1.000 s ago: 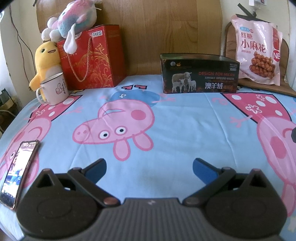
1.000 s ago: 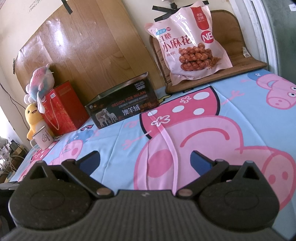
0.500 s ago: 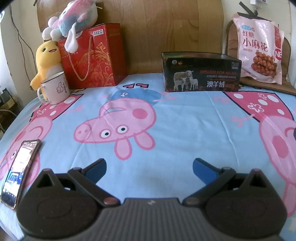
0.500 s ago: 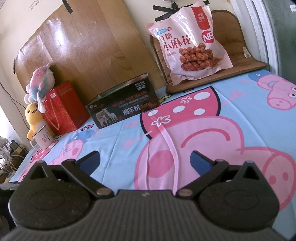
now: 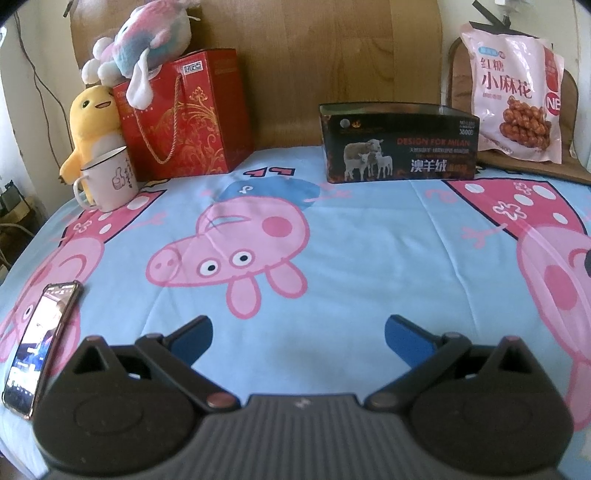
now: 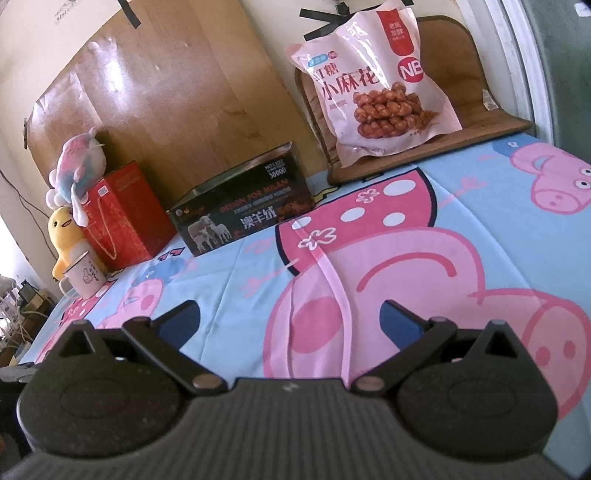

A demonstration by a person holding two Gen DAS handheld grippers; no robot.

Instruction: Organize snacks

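Your jaws stand wide apart on both sides: the left gripper (image 5: 298, 332) and the right gripper (image 6: 290, 317) each hang released over the cartoon-pig sheet (image 5: 369, 229) with nothing between their blue pads and nothing touching them. The pink snack bag (image 6: 373, 79) stands nearly upright at the far right corner of the surface, its long axis vertical and its printed face turned toward you, leaning back against a brown wooden backrest (image 6: 476, 92) with its bottom edge on that piece's flat base. Just left of it, along the far edge, the dark open-topped box (image 5: 399, 142) with sheep printed on its side sits with its long axis running across the edge, apart from the bag. Farther left along the same edge you have a red gift bag (image 5: 184, 114) with a plush toy (image 5: 147, 26) on top, a yellow plush duck (image 5: 90, 129) beside it and a white mug (image 5: 110, 177) in front. A phone (image 5: 40, 347) lies screen-up at the near left edge, beside your left gripper.
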